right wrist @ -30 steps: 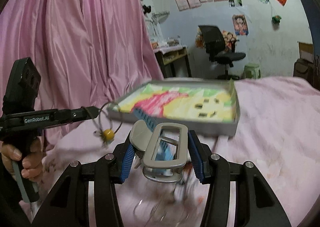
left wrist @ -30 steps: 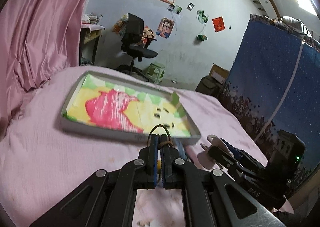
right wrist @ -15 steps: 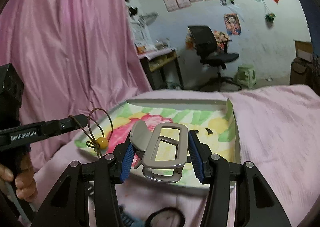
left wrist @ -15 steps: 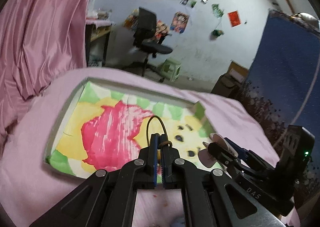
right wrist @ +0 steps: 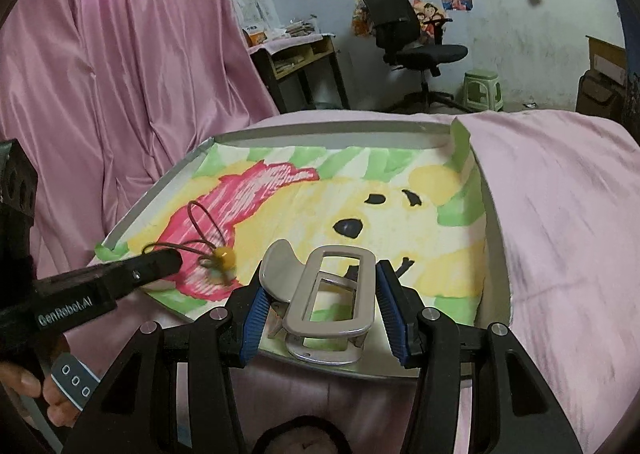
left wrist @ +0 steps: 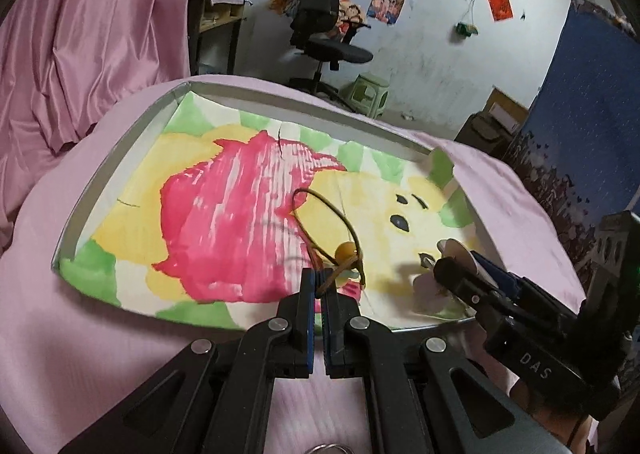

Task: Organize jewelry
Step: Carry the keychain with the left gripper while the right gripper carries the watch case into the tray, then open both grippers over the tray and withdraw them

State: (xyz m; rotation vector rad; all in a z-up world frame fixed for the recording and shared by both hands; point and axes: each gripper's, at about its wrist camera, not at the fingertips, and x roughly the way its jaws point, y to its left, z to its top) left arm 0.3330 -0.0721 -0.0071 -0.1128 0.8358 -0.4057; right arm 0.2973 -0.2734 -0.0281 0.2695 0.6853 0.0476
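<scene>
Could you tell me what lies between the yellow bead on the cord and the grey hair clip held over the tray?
Nothing lies between them: in the right wrist view, only the tray's painted paper lining shows between the yellow bead and the grey hair clip.

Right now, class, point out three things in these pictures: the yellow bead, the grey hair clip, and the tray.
yellow bead (left wrist: pixel 346 251), left wrist view, on the bead's round face.
grey hair clip (right wrist: pixel 335 296), right wrist view, on its rectangular frame.
tray (right wrist: pixel 320 131), right wrist view, on the far grey rim.

left tongs (right wrist: pixel 176 264): "GenRobot.AI" | right tongs (left wrist: pixel 452 268): "DAS"
</scene>
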